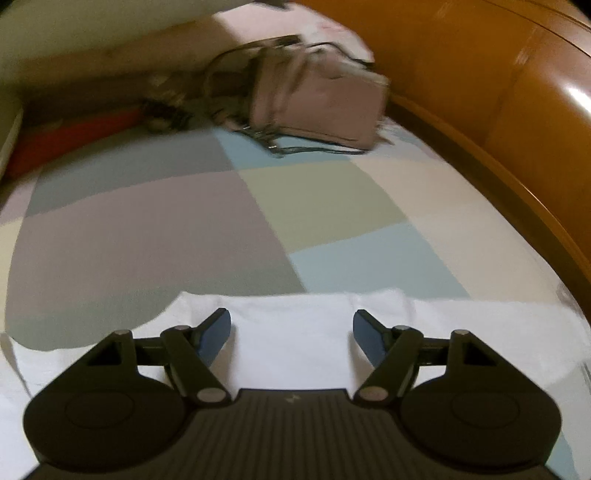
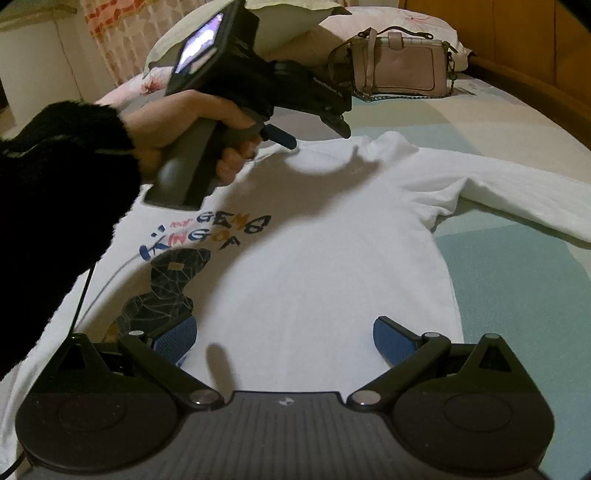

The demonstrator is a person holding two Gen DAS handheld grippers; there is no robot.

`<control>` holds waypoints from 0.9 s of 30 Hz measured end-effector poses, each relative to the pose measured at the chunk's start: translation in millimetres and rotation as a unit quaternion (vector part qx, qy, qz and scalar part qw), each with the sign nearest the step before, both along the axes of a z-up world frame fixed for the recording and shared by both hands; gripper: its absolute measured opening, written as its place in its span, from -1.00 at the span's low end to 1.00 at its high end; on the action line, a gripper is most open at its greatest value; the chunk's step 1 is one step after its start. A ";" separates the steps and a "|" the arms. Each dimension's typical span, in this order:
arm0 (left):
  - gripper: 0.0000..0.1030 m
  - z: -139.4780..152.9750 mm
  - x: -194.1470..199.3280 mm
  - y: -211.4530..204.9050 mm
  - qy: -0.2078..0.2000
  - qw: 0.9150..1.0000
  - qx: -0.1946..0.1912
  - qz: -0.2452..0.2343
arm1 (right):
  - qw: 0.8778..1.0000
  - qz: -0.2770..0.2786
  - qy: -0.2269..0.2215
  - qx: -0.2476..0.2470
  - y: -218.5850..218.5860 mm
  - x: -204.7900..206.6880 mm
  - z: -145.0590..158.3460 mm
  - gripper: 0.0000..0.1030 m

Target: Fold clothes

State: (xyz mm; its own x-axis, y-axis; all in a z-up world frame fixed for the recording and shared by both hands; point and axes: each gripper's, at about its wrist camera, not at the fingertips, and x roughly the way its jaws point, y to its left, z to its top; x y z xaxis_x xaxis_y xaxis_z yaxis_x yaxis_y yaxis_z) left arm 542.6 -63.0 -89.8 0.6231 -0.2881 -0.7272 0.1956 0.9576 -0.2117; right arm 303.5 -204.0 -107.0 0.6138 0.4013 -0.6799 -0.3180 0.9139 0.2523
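White shirt (image 2: 314,258) spread flat on the bed (image 2: 517,295). Left gripper (image 1: 291,328), jaws open, above the collar edge; right gripper (image 2: 284,336), jaws open, over the hem, nothing grasped.

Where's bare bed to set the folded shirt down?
Bare checkered bedspread lies between the white shirt collar and the pink handbag, and right of the shirt's body below the sleeve. Crowded near the pillows and handbag.
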 end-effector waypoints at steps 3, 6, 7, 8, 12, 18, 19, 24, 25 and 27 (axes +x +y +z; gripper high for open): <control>0.51 12.6 -25.0 -7.5 -0.010 0.999 0.012 -0.035 | 1.000 -0.003 -0.003 0.022 -6.9 0.9 4.1 1.00; 0.52 17.8 -56.2 -10.9 -0.011 0.998 0.021 -0.066 | 0.998 -0.015 -0.001 0.061 -22.1 4.6 9.2 1.00; 0.52 18.9 -66.6 -10.9 -0.010 0.997 0.023 -0.075 | 0.997 -0.019 0.002 0.080 -30.9 6.7 10.5 1.00; 0.52 20.1 -77.0 -10.8 -0.010 0.996 0.025 -0.083 | 0.995 -0.027 0.005 0.097 -40.8 9.0 11.6 1.00; 0.53 18.5 -115.7 -15.9 -0.017 0.991 0.046 -0.125 | 0.988 -0.091 0.020 0.126 -95.2 13.1 10.5 1.00; 0.57 10.4 -162.1 -43.2 -0.057 0.969 0.119 -0.210 | 0.994 -0.109 -0.023 0.001 -146.4 12.3 17.3 0.96; 0.57 9.0 -169.0 -48.4 -0.064 0.964 0.132 -0.224 | 0.994 -0.096 -0.040 -0.033 -147.4 15.2 19.3 0.83; 0.57 4.8 -181.3 -64.3 -0.077 0.953 0.144 -0.255 | 0.982 -0.029 -0.063 -0.177 -140.6 46.2 9.1 0.32; 0.57 4.7 -181.8 -65.8 -0.078 0.953 0.143 -0.257 | 0.979 -0.014 -0.068 -0.190 -137.4 50.7 6.4 0.17; 0.57 5.6 -182.4 -67.4 -0.080 0.952 0.140 -0.260 | 0.973 0.018 -0.084 -0.217 -128.2 58.4 2.9 0.11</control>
